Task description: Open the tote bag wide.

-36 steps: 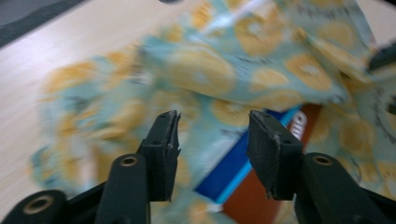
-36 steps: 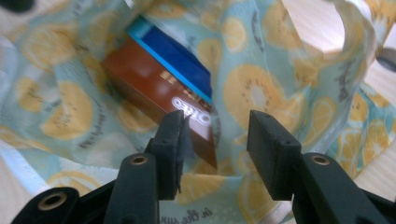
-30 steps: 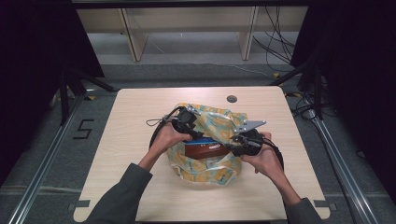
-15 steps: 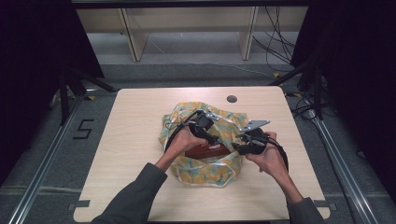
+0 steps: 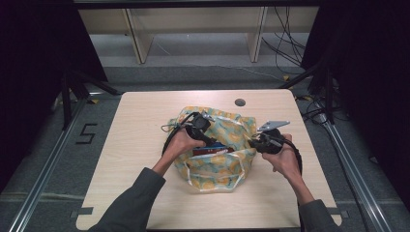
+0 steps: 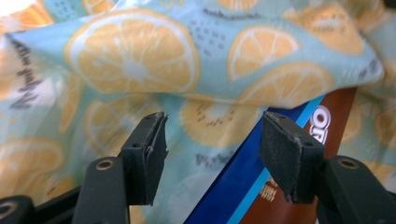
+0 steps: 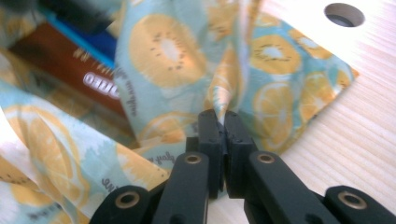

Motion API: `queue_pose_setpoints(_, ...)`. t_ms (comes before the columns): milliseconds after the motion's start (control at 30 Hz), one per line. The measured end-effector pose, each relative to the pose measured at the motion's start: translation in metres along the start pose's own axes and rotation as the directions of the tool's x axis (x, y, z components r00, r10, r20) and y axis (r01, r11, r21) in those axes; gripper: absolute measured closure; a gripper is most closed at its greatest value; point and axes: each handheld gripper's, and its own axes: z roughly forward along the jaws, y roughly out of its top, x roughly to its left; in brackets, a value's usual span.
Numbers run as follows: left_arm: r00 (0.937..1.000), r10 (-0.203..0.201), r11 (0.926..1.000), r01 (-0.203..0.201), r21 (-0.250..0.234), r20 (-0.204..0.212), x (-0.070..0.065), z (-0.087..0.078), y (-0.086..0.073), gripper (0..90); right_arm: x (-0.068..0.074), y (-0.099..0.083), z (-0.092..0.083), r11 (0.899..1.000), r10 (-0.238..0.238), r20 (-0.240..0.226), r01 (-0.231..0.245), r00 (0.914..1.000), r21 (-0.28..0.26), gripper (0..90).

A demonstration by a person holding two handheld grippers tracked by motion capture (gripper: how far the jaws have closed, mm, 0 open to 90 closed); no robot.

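Note:
A cloth bag (image 5: 231,126) printed with orange slices on pale blue lies in the middle of the table. A blue and brown biscuit box (image 5: 212,150) lies inside its mouth. My left gripper (image 5: 211,141) reaches into the bag from the left. Its jaws (image 6: 212,156) stand open and have just been opening, with the bag cloth (image 6: 135,65) and the box (image 6: 243,196) beyond them untouched. My right gripper (image 5: 252,143) sits at the bag's right rim. It (image 7: 223,128) has just closed and pinches a fold of the bag cloth (image 7: 163,46), with the box (image 7: 60,60) behind.
The light wooden table (image 5: 145,125) has a round cable hole (image 5: 240,102) behind the bag, also seen as the hole (image 7: 344,14) past the cloth. White bag handles (image 5: 217,186) trail toward the front edge. Dark stands and cables flank the table.
My right gripper has shifted a little to the right and closed on the bag's right rim. The bag's mouth is drawn wider. The left hand has barely moved.

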Motion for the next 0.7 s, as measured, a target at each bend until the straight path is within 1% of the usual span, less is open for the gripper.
queue_pose_setpoints(33, 0.9999, -0.013, 0.9999, 0.012, -0.011, -0.008, 0.002, -0.002, 0.000, 40.2, -0.005, -0.001, -0.003, 1.000, 0.009, -0.004, -0.009, 0.9999, 0.009, 88.9)
queue_pose_setpoints(67, 0.9996, -0.021, 0.9993, 0.021, -0.032, -0.019, 0.004, -0.006, 0.000, 39.9, -0.009, -0.002, -0.004, 1.000, 0.012, -0.008, -0.012, 0.9999, -0.002, 89.0)
queue_pose_setpoints(100, 0.9991, -0.025, 0.9986, 0.023, -0.047, -0.035, 0.006, -0.011, -0.001, 39.8, -0.012, -0.003, -0.005, 1.000, 0.015, -0.008, -0.015, 0.9999, -0.001, 88.9)
queue_pose_setpoints(133, 0.9984, -0.023, 0.9986, 0.020, -0.049, -0.052, 0.009, -0.017, -0.001, 40.1, -0.013, -0.004, -0.005, 1.000, 0.020, -0.004, -0.020, 0.9998, -0.005, 88.9)
queue_pose_setpoints(167, 0.9958, -0.026, 0.9980, 0.021, -0.060, -0.088, 0.012, -0.023, -0.001, 40.3, -0.013, -0.004, -0.005, 0.999, 0.029, 0.001, -0.029, 0.9996, -0.019, 88.9)
queue_pose_setpoints(200, 0.9920, -0.042, 0.9962, 0.032, -0.081, -0.119, 0.015, -0.028, -0.002, 40.6, -0.014, -0.004, -0.005, 1.000, 0.011, -0.007, -0.011, 0.9999, -0.006, 88.8)
queue_pose_setpoints(233, 0.9905, -0.040, 0.9960, 0.029, -0.085, -0.131, 0.019, -0.034, -0.003, 41.5, -0.014, -0.004, -0.004, 1.000, 0.010, -0.008, -0.010, 0.9999, -0.005, 88.8)
queue_pose_setpoints(267, 0.9920, -0.048, 0.9950, 0.037, -0.093, -0.117, 0.021, -0.036, -0.004, 42.8, -0.013, -0.004, -0.005, 1.000, 0.029, -0.004, -0.029, 0.9996, 0.008, 88.6)
queue_pose_setpoints(300, 0.9944, -0.041, 0.9961, 0.033, -0.082, -0.097, 0.023, -0.037, -0.005, 43.1, -0.013, -0.004, -0.004, 1.000, 0.025, 0.000, -0.025, 0.9997, 0.007, 88.6)
queue_pose_setpoints(333, 0.9962, -0.023, 0.9973, 0.017, -0.072, -0.084, 0.024, -0.037, -0.006, 43.0, -0.011, -0.003, -0.004, 0.999, 0.049, -0.003, -0.049, 0.9988, 0.015, 88.5)
queue_pose_setpoints(367, 0.9981, -0.006, 0.9980, 0.002, -0.063, -0.062, 0.024, -0.036, -0.007, 43.0, -0.011, -0.003, -0.004, 0.998, 0.054, -0.003, -0.054, 0.9986, 0.019, 88.5)
queue_pose_setpoints(400, 0.9996, 0.009, 0.9980, -0.011, -0.063, -0.028, 0.022, -0.033, -0.007, 43.8, -0.013, -0.004, -0.002, 0.999, 0.031, 0.005, -0.031, 0.9995, 0.014, 88.4)
queue_pose_setpoints(433, 0.9999, 0.014, 0.9985, -0.014, -0.054, -0.004, 0.019, -0.030, -0.007, 44.7, -0.013, -0.004, -0.001, 0.999, 0.044, 0.005, -0.044, 0.9990, 0.021, 88.4)
queue_pose_setpoints(467, 0.9993, 0.037, 0.9988, -0.036, -0.033, 0.011, 0.015, -0.025, -0.006, 45.4, -0.013, -0.005, 0.000, 0.999, 0.043, 0.007, -0.043, 0.9990, 0.014, 88.3)
queue_pose_setpoints(500, 0.9977, 0.065, 0.9978, -0.064, -0.014, 0.020, 0.011, -0.020, -0.004, 45.5, -0.013, -0.004, -0.001, 0.998, 0.058, 0.004, -0.058, 0.9983, 0.021, 88.3)
queue_pose_setpoints(533, 0.9968, 0.075, 0.9972, -0.075, 0.000, 0.029, 0.008, -0.015, -0.003, 45.9, -0.013, -0.004, -0.001, 0.998, 0.057, 0.000, -0.057, 0.9984, 0.021, 88.2)
queue_pose_setpoints(600, 0.9949, 0.096, 0.9949, -0.097, 0.028, 0.031, 0.003, -0.005, -0.001, 45.9, -0.013, -0.004, -0.001, 0.998, 0.056, -0.001, -0.056, 0.9984, 0.019, 88.1)
queue_pose_setpoints(667, 0.9933, 0.112, 0.9928, -0.113, 0.039, 0.028, 0.000, 0.004, 0.001, 44.8, -0.014, -0.004, -0.001, 0.999, 0.036, -0.002, -0.036, 0.9993, 0.015, 87.9)
queue_pose_setpoints(700, 0.9926, 0.119, 0.9920, -0.120, 0.039, 0.024, -0.001, 0.007, 0.001, 44.8, -0.015, -0.004, -0.001, 1.000, 0.026, 0.002, -0.026, 0.9997, 0.002, 87.8)
